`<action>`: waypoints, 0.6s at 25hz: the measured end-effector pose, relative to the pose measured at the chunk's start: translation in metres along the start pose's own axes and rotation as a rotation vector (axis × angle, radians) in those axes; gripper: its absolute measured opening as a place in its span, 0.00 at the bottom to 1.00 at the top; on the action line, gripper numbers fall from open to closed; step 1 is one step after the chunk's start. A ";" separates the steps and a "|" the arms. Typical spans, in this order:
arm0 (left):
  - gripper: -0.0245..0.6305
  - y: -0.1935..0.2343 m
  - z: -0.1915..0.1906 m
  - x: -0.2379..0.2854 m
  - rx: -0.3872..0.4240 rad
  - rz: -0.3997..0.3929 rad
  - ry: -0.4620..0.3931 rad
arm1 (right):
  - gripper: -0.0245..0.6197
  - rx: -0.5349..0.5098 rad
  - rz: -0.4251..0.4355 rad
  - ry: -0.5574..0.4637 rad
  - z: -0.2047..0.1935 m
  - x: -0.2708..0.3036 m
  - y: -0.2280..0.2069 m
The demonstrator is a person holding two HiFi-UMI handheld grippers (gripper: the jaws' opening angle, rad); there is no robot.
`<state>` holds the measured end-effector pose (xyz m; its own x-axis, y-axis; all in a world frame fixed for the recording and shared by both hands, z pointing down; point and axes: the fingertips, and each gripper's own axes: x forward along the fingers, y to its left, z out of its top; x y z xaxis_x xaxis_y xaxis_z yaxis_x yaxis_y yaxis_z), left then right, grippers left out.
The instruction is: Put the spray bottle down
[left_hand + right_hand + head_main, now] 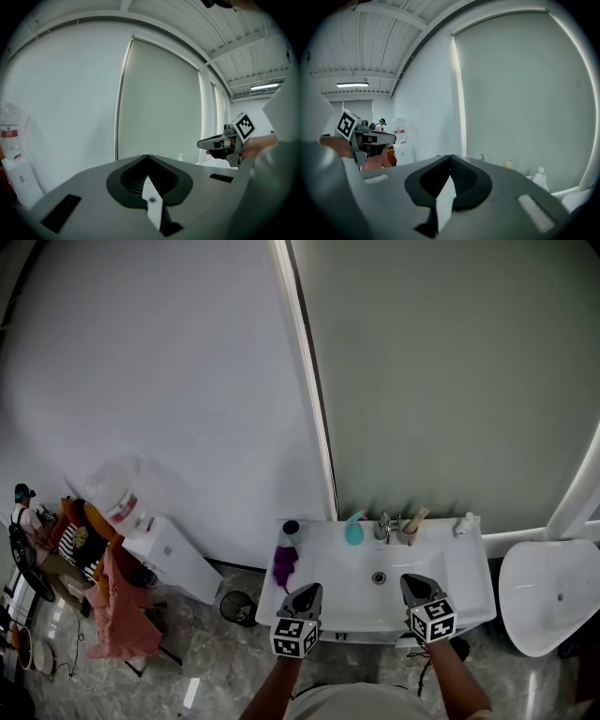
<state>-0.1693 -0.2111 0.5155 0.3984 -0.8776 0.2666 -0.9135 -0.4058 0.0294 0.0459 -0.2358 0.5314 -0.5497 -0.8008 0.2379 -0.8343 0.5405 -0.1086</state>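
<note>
Release seems done: the purple spray bottle [284, 563] lies on the washbasin [361, 604] at its left edge, left gripper [307, 592] and right gripper [418, 585] both closed on nothing, so only withdrawal remains.

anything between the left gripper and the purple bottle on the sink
Nothing visible. The left gripper, shut and empty, hangs just on the near side of the purple bottle, which sits on the sink's left side. Only bare sink shows between them.
</note>
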 end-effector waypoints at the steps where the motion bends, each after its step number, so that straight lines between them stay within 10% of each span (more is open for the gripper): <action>1: 0.05 0.002 0.002 -0.001 0.004 -0.008 -0.004 | 0.05 -0.002 -0.002 -0.008 0.004 0.000 0.003; 15: 0.05 0.017 0.011 -0.011 0.007 -0.049 -0.025 | 0.05 -0.049 -0.028 -0.049 0.021 -0.007 0.030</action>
<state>-0.1883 -0.2107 0.5029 0.4445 -0.8627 0.2411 -0.8923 -0.4501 0.0346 0.0233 -0.2195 0.5057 -0.5286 -0.8268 0.1924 -0.8470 0.5288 -0.0550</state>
